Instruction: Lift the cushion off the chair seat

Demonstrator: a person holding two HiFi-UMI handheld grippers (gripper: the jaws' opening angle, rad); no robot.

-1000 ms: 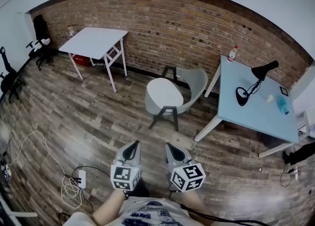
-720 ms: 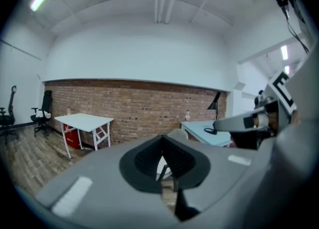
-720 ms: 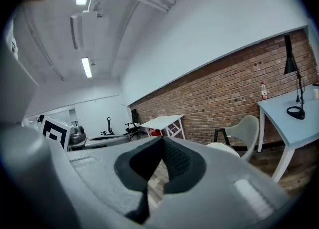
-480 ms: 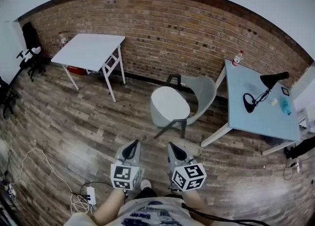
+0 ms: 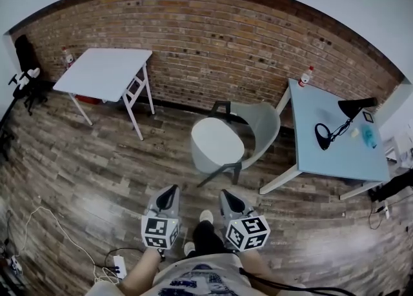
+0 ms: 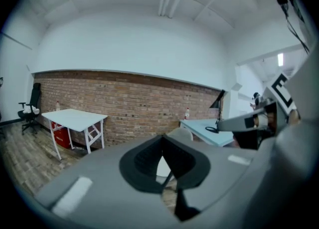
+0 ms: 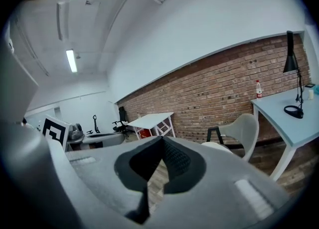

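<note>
Nearest to the person, the left gripper and the right gripper are side by side. Both have the jaws pressed together, with nothing between them. They are well apart from the chair, so the step in hand is, I think, the approach. The round white cushion lies flat on the chair seat, with its front edge toward the person. To do this well, the jaws should open before they arrive, and each gripper should take one side of the cushion's rim, not the seat under it. The wooden floor in between is bare; only a power strip lies low on the left. The blue table stands just beside the chair on the right, so there is less room there. The white table on the left is well apart, and the brick wall closes the back.
</note>
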